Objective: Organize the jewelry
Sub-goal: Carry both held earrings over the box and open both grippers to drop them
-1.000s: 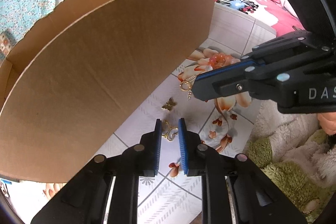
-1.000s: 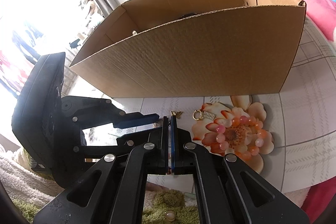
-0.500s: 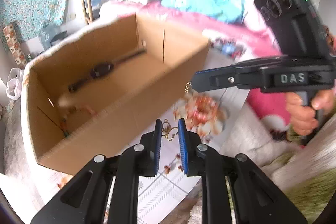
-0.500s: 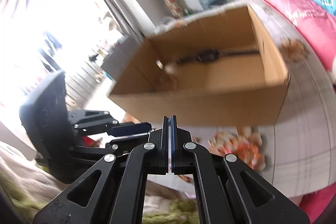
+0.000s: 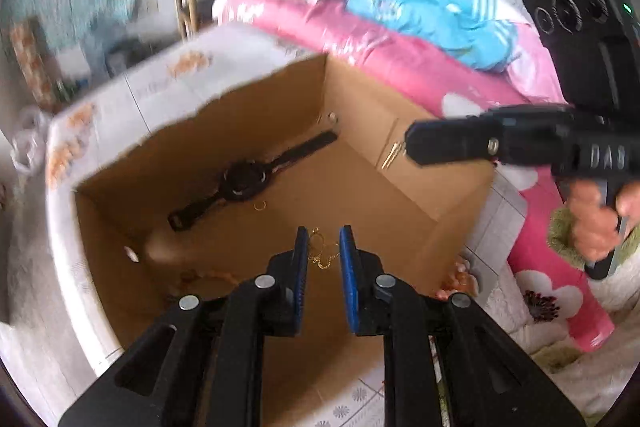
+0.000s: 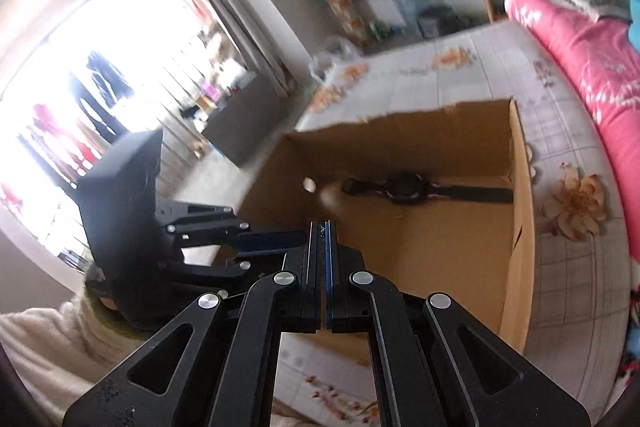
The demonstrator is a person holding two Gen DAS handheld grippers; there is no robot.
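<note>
An open cardboard box [image 5: 260,115] stands on the flowered tablecloth. Inside lie a black wristwatch [image 5: 244,183] and a small gold ring [image 5: 260,206]. My left gripper [image 5: 324,235] hangs over the box's near side, shut on a thin gold chain piece [image 5: 325,255] between its blue pads. To the right, over the box's right wall, my right gripper [image 5: 412,147] is shut on a dangling gold earring [image 5: 393,157]. In the right wrist view the right gripper [image 6: 322,225] is pressed together above the box [image 6: 400,139] and the watch [image 6: 408,187]; the earring is hidden there.
A pink flowered bedcover [image 5: 400,67] with a blue blanket [image 5: 420,7] lies behind the box. Orange-pink beads [image 5: 456,275] show on the tablecloth [image 6: 460,67] by the box's near right corner. A person's hand [image 5: 592,223] grips the right tool. A bright window fills the left.
Both grippers have risen from the tablecloth beside the box to above its open top, each carrying its gold piece. The box's inside and the watch have come into view.
</note>
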